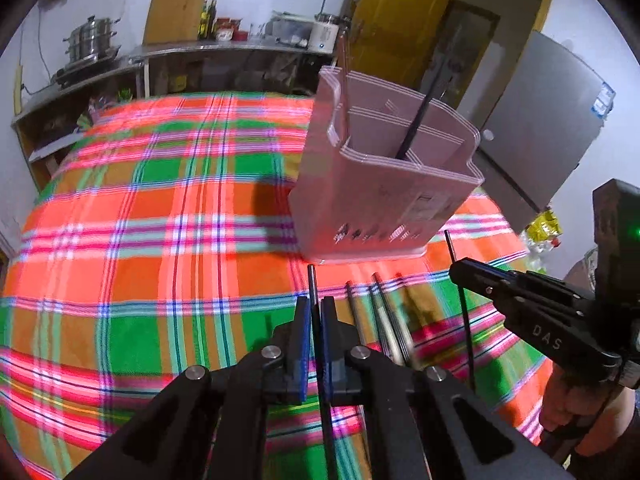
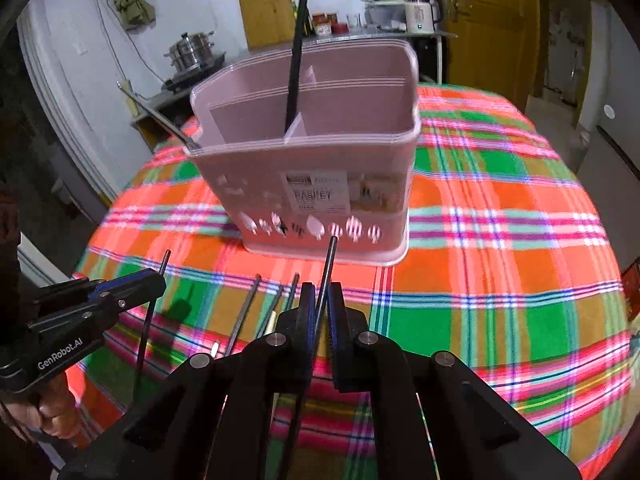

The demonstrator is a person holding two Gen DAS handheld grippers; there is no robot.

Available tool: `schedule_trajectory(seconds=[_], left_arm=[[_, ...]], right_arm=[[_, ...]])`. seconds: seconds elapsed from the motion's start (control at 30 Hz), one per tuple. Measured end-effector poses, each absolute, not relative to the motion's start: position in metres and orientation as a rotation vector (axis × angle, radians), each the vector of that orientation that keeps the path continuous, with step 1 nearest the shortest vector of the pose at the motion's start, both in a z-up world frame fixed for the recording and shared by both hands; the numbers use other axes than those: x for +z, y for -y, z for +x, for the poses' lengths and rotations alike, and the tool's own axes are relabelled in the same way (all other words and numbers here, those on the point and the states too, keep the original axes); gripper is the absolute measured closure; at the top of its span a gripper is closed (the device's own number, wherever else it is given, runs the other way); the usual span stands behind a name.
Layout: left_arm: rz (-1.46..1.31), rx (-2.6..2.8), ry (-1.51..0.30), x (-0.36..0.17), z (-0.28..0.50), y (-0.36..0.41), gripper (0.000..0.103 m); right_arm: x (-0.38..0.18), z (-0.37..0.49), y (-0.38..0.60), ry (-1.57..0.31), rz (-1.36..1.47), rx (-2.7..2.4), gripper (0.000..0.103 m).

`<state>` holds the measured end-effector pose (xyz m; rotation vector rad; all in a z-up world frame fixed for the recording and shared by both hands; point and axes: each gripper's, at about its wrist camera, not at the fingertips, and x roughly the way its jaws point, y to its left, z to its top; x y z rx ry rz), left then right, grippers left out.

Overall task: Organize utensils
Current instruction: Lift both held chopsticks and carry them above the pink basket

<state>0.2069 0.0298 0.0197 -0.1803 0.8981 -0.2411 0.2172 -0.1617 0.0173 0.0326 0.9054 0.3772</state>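
Observation:
A pink utensil basket (image 1: 384, 184) with compartments stands on the plaid tablecloth (image 1: 160, 240); it also shows in the right wrist view (image 2: 320, 168). A black chopstick (image 2: 298, 40) stands in it, and a metal utensil (image 2: 160, 116) leans out at its left side. My left gripper (image 1: 316, 312) is shut on a dark chopstick (image 1: 313, 280) just in front of the basket. My right gripper (image 2: 322, 300) is shut on another dark chopstick (image 2: 329, 260). Several more chopsticks (image 1: 384, 312) lie on the cloth between the grippers.
The right gripper (image 1: 460, 270) shows at the right of the left wrist view; the left gripper (image 2: 160, 278) shows at the left of the right wrist view. A shelf with pots (image 1: 92, 40), a yellow door (image 1: 400, 20) and a fridge (image 1: 552, 120) stand beyond the table.

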Motion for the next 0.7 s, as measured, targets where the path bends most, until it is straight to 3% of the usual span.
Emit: schedule_trajectory(seconds=[0.7], left_arm=[[-0.131,-0.269,-0.682,0.133,0.179,-0.027,0.099]], right_arm=[[0.127,0.176,0.173,-0.642,0.036,0.394,0.098]])
